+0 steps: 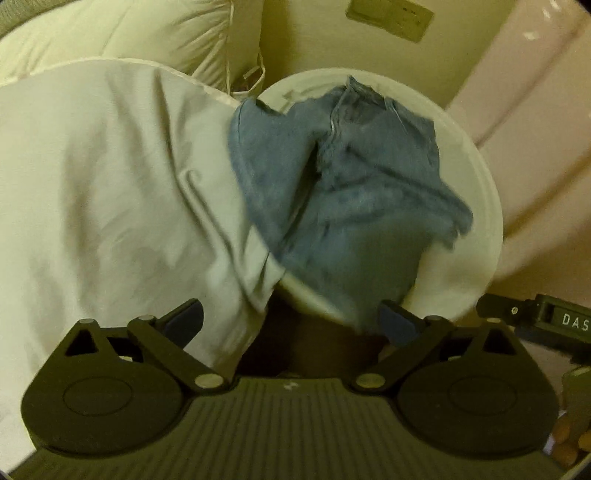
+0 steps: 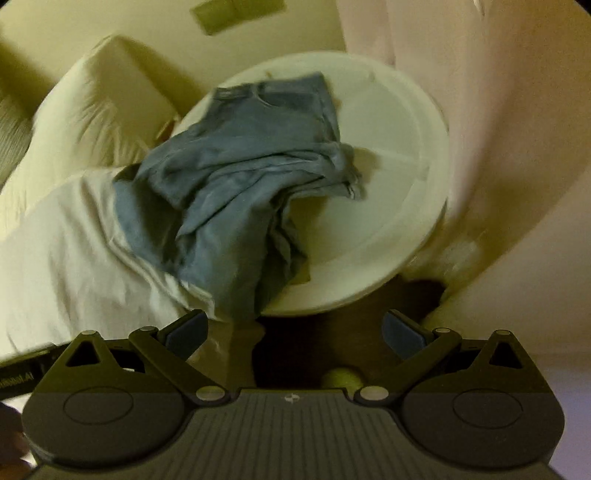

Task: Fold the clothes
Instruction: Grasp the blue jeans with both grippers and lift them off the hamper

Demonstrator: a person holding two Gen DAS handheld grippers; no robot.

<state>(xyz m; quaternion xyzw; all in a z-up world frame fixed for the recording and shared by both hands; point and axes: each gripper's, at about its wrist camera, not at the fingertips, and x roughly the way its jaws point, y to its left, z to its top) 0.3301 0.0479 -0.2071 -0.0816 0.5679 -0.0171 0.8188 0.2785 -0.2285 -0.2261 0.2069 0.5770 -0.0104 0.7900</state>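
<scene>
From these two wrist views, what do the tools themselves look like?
Left tool and right tool match: black ribbed body, two round housings, black linkage arms with silver pivot pins, blue finger pads. A small white emblem sits mid-body. The other unit's side shows white lettering "DAS". No cables visible.

Faded blue against pale whites and creams.

Washed-out blue denim shorts (image 1: 343,192), mottled lighter and darker, with paler stitching along the seams and frayed pale edges. Plain white round table (image 1: 476,221), unpatterned. Off-white sheet (image 1: 110,177), plain, greyish in the creases. Cream pillow (image 1: 147,33) with faint quilted lines. Pale pink curtain (image 1: 535,92), plain. Black left gripper (image 1: 291,325) and black right gripper (image 2: 295,332), each with dark blue pads (image 2: 188,332) and silver rivets.
</scene>
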